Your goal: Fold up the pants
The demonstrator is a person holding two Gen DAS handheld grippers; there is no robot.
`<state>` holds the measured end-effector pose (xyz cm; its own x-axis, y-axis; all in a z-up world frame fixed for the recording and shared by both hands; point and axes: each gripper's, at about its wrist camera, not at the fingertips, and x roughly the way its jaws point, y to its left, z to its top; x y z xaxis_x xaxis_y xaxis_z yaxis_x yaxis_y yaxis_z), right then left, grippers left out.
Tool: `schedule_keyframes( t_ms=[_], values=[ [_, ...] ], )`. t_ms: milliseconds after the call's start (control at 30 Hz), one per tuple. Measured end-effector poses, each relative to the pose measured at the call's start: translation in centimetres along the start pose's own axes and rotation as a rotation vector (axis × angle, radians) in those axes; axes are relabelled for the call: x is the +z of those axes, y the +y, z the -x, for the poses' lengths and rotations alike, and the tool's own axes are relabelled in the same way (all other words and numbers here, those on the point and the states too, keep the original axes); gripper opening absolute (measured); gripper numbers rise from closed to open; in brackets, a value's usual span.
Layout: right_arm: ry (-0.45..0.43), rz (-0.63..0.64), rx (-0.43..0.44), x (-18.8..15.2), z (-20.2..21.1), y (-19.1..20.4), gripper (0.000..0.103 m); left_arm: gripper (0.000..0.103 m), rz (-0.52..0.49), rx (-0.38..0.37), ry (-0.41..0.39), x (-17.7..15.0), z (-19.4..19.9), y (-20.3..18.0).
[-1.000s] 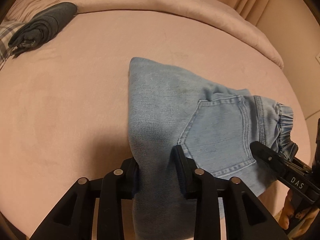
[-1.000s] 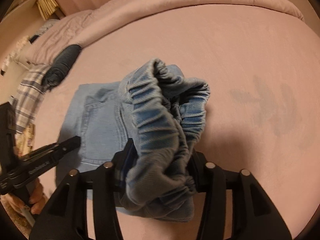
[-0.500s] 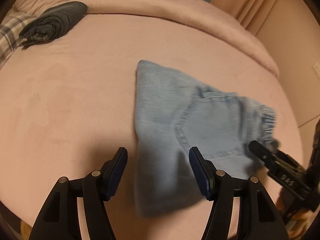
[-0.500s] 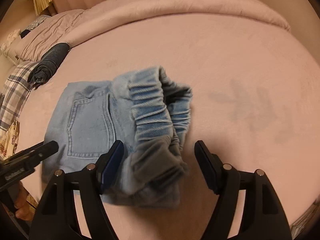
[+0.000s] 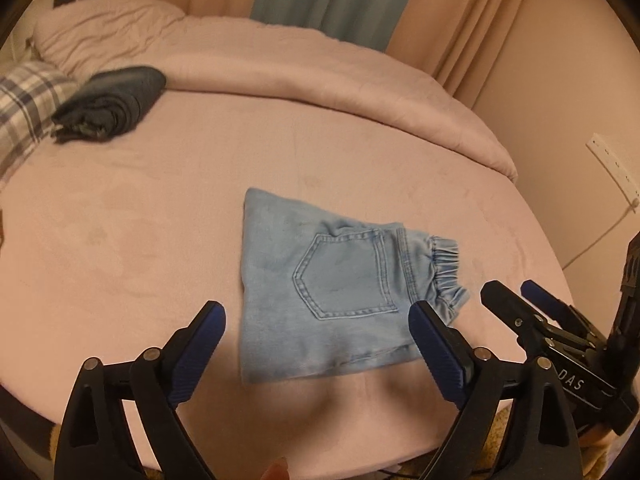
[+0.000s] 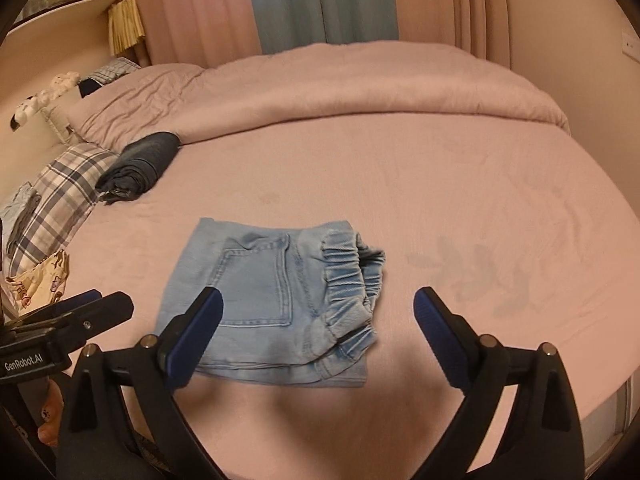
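Pink bedspread (image 5: 132, 240) everywhere, curtains behind, and both tools hang just off the near edge of the bed. Left gripper (image 5: 316, 344) is spread wide with nothing between its blue pads; same story for the right gripper (image 6: 316, 332), jaws wide apart and holding nothing. Out from the fingers, the pants (image 5: 320, 292) lie flat on the spread as a small folded denim packet, directly ahead of both tools and close, back pocket up. Its long side runs left to right across the view, plain folded edge toward the left hand, bunched elastic waistband (image 6: 352, 276) toward the right. So the left tool is nearer the fold edge and the right one sits practically over the waistband; neither touches the cloth. Compared with a second ago, that's a big change: both were clamped on the denim, half a second ago they'd opened with the fabric dropping, and now they've backed off and up. Looks pretty much done to me, maybe a tidy of that puffy waistband. Farther back there's a rolled dark garment (image 5: 112, 104) by a plaid pillow (image 5: 28, 108).
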<state>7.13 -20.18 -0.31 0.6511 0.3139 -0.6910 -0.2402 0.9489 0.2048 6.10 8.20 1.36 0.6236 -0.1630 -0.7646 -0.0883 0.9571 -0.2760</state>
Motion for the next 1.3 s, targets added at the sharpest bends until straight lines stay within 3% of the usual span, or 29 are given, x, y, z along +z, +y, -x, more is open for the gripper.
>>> schedule_keyframes(
  t_ms=[400,1300],
  values=[
    [-0.028,0.022,-0.006,-1.0,1.7,1.8,0.098,0.094,-0.028,0.022,0.003,-1.4,0.5,-1.7],
    [0.001,-0.016,-0.002,-1.8,1.7,0.7,0.099,0.094,-0.054,0.095,0.024,-2.1,0.2,-2.1]
  ],
)
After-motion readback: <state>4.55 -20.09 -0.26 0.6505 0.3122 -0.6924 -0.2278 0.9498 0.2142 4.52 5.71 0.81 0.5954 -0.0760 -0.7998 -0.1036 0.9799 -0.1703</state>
